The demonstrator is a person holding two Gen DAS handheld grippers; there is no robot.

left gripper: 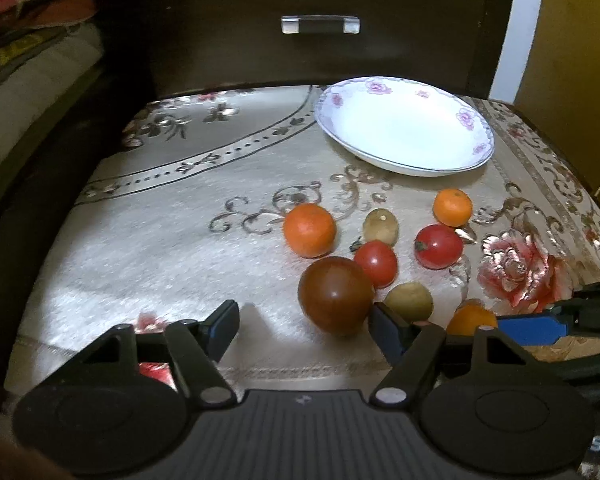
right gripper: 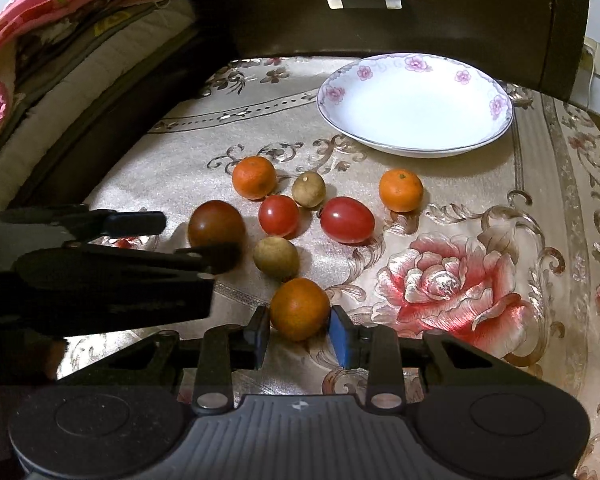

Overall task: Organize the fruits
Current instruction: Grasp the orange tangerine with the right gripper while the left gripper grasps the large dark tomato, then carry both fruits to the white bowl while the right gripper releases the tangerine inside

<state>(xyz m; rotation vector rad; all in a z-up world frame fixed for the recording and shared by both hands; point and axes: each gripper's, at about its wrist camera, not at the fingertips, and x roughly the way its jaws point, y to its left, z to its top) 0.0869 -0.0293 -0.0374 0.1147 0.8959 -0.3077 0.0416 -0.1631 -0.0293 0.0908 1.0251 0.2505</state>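
Loose fruit lies on a floral tablecloth (left gripper: pixel 160 240) in front of an empty white plate (left gripper: pixel 404 124) (right gripper: pixel 416 104). My left gripper (left gripper: pixel 304 328) (right gripper: pixel 180 240) is open around a dark brown-red tomato (left gripper: pixel 336 294) (right gripper: pixel 216 222). The tomato sits against the right finger, with a gap on its left. My right gripper (right gripper: pixel 300 336) is shut on an orange (right gripper: pixel 300 308) (left gripper: pixel 470 320) that rests on the cloth. Two more oranges (right gripper: pixel 254 177) (right gripper: pixel 401 190), two red tomatoes (right gripper: pixel 279 216) (right gripper: pixel 347 219) and two small tan fruits (right gripper: pixel 309 189) (right gripper: pixel 276 258) lie between the grippers and the plate.
A dark wooden cabinet with a drawer handle (left gripper: pixel 320 25) stands right behind the table. Folded bedding (right gripper: pixel 40 40) is piled at the left, beyond the table's edge. A yellow surface (left gripper: pixel 572 60) rises at the far right.
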